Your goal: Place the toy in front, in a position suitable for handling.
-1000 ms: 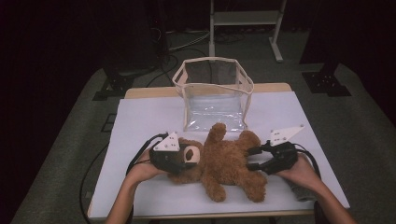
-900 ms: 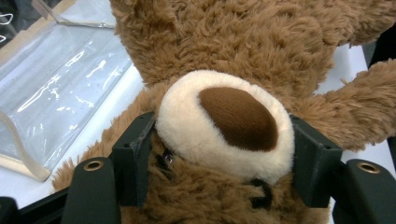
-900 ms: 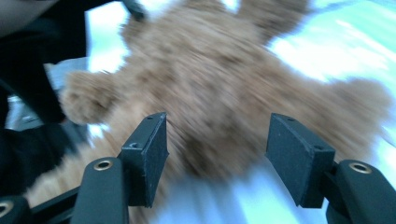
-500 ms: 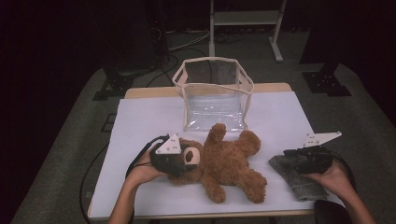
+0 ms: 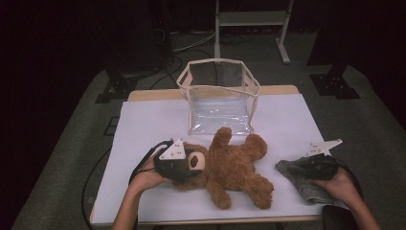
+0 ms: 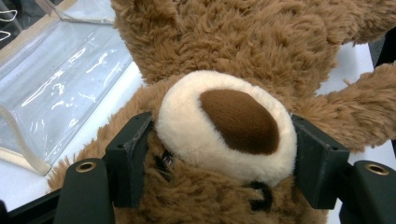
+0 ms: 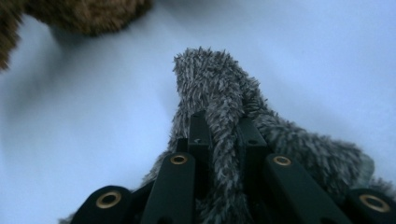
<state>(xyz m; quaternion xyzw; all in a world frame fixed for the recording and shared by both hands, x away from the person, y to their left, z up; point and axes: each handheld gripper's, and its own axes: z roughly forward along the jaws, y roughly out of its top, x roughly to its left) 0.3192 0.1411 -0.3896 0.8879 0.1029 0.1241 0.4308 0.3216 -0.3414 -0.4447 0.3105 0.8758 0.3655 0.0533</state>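
Right claw (image 7: 219, 135) has just been closing and now pinches a fold of the grey fuzzy cloth (image 5: 306, 184) at the surface's (image 5: 143, 134) right edge: soft, light, limp. Left claw (image 6: 224, 158) hugs the teddy bear's (image 5: 234, 167) muzzle mid-surface; plush, squashy, so grip deep w/ firm bite.

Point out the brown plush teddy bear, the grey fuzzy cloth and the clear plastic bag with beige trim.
brown plush teddy bear (image 5: 234, 167): high view, on its belly.
grey fuzzy cloth (image 7: 212, 84): right gripper view, on the raised fold.
clear plastic bag with beige trim (image 5: 218, 112): high view, on its front wall.
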